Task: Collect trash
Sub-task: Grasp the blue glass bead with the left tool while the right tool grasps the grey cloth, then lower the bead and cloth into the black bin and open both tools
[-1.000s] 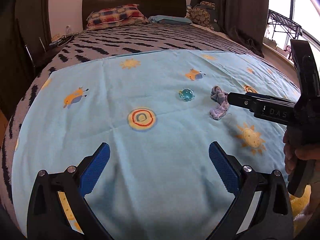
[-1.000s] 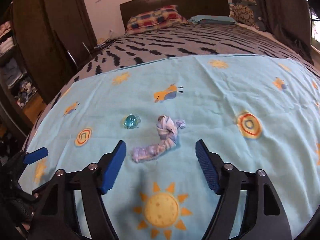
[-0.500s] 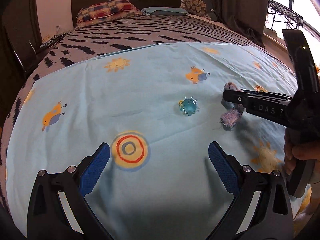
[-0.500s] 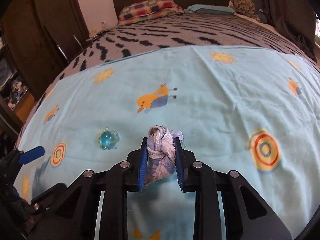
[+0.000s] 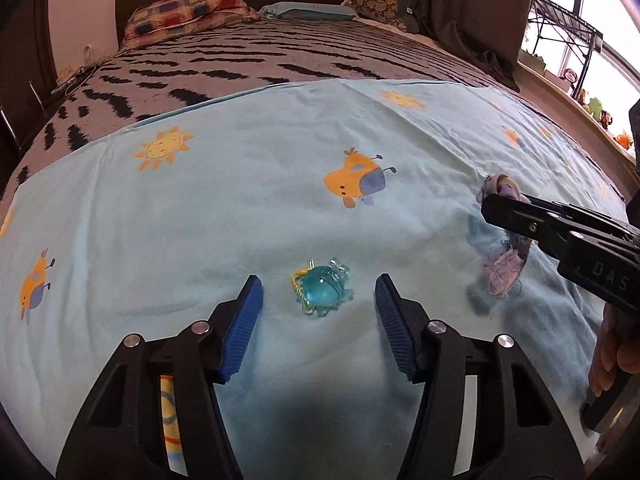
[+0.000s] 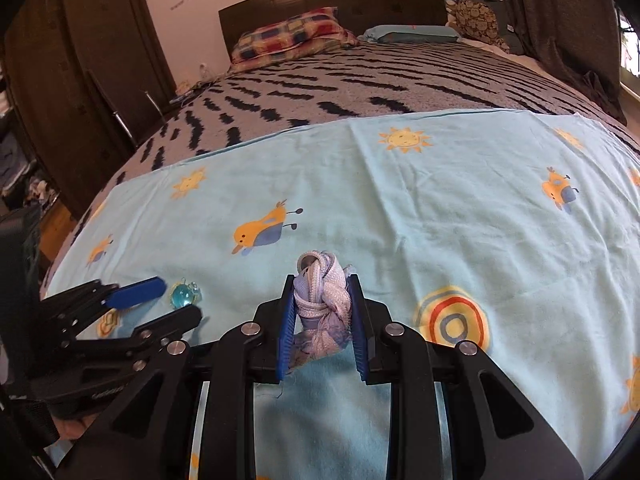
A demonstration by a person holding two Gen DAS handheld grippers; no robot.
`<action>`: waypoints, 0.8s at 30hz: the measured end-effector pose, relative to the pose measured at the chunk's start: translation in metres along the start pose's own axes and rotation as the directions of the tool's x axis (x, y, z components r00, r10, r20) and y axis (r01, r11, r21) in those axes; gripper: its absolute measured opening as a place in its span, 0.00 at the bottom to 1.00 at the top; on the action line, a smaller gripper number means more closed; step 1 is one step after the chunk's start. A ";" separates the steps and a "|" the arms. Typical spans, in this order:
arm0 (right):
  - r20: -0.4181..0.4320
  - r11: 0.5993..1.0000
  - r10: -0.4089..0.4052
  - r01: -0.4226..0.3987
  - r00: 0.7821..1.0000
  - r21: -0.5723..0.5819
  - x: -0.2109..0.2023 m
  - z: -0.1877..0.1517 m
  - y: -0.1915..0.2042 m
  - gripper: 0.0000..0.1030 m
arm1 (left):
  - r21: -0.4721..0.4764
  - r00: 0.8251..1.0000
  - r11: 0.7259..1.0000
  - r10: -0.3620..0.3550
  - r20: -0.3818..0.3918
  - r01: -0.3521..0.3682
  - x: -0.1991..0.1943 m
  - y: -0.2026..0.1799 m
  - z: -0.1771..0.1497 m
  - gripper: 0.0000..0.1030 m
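A small teal, glassy trinket with a gold wire loop (image 5: 322,294) lies on the light blue printed sheet (image 5: 224,208). My left gripper (image 5: 318,282) straddles it and its jaws are closing. A gap still shows between each blue pad and the trinket. A knotted lilac-and-white cloth scrap (image 6: 320,300) is pinched between the pads of my right gripper (image 6: 320,280), which is shut on it. In the left wrist view the scrap (image 5: 502,276) hangs frayed under the right gripper's fingers (image 5: 516,216), just off the sheet. The right wrist view shows the trinket (image 6: 182,294) between the left fingers (image 6: 136,290).
The sheet covers the near part of a bed with a black-and-grey striped blanket (image 6: 360,84). Pillows (image 6: 288,38) lie against a dark headboard. A dark wardrobe (image 6: 80,80) stands on the left, and dark curtains (image 5: 472,12) and a window on the right. A hand (image 5: 612,352) holds the right gripper.
My left gripper moved forward to the teal trinket and its jaws narrowed around it. My right gripper shut on the cloth scrap and raised it slightly off the sheet.
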State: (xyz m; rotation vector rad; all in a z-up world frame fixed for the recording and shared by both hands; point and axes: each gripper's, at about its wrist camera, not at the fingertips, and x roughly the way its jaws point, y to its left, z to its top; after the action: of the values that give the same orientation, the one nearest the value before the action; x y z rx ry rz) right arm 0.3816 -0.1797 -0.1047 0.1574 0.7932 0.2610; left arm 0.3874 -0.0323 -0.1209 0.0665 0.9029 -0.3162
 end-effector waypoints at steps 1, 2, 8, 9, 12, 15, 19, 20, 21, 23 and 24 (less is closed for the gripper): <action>0.002 1.000 0.007 -0.007 1.000 -0.001 -0.001 -0.001 0.001 0.25 | 0.002 1.000 1.000 -0.001 -0.003 0.001 0.002 0.000 0.001 0.51; 0.003 1.000 0.011 -0.011 1.000 -0.003 -0.003 -0.001 0.002 0.25 | 0.002 1.000 1.000 0.002 -0.006 -0.002 0.004 0.000 0.003 0.46; 0.006 0.999 0.026 -0.026 1.000 -0.022 -0.015 -0.010 0.012 0.25 | 0.003 1.000 1.000 0.011 -0.005 -0.011 -0.001 0.000 -0.002 0.27; 0.007 0.999 0.023 -0.023 1.000 -0.028 -0.019 -0.013 0.014 0.25 | 0.002 1.000 1.000 0.010 -0.005 -0.010 -0.003 0.000 -0.005 0.27; 0.006 0.999 0.019 -0.019 1.000 -0.046 -0.031 -0.022 0.019 0.25 | 0.003 1.000 1.000 0.004 -0.002 -0.004 -0.017 -0.002 -0.016 0.27; 0.006 0.998 0.018 -0.017 1.000 -0.055 -0.044 -0.032 0.022 0.25 | 0.006 1.000 1.000 0.003 0.007 -0.003 -0.034 -0.007 -0.032 0.27; 0.010 0.998 0.023 -0.022 1.000 -0.063 -0.063 -0.047 0.029 0.25 | 0.010 1.000 1.000 0.006 0.023 -0.006 -0.061 -0.013 -0.054 0.27; 0.012 0.998 0.022 -0.022 1.000 -0.067 -0.068 -0.051 0.030 0.25 | 0.009 1.000 1.000 0.005 0.026 -0.006 -0.067 -0.014 -0.058 0.27; 0.015 0.997 0.023 -0.021 1.000 -0.071 -0.073 -0.054 0.033 0.25 | 0.007 1.000 1.000 0.004 0.030 -0.004 -0.074 -0.016 -0.063 0.27; 0.024 0.997 0.024 -0.022 0.999 -0.079 -0.085 -0.063 0.037 0.25 | 0.004 0.999 1.000 0.002 0.041 -0.002 -0.088 -0.019 -0.072 0.27; 0.029 0.996 0.024 -0.022 0.999 -0.084 -0.091 -0.067 0.039 0.25 | 0.003 0.999 1.000 0.001 0.048 -0.001 -0.095 -0.021 -0.077 0.27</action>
State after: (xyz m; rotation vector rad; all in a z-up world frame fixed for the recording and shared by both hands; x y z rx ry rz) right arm 0.2650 -0.1658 -0.0795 0.0911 0.7496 0.3126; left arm 0.2674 -0.0144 -0.0932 0.0621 0.8547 -0.3170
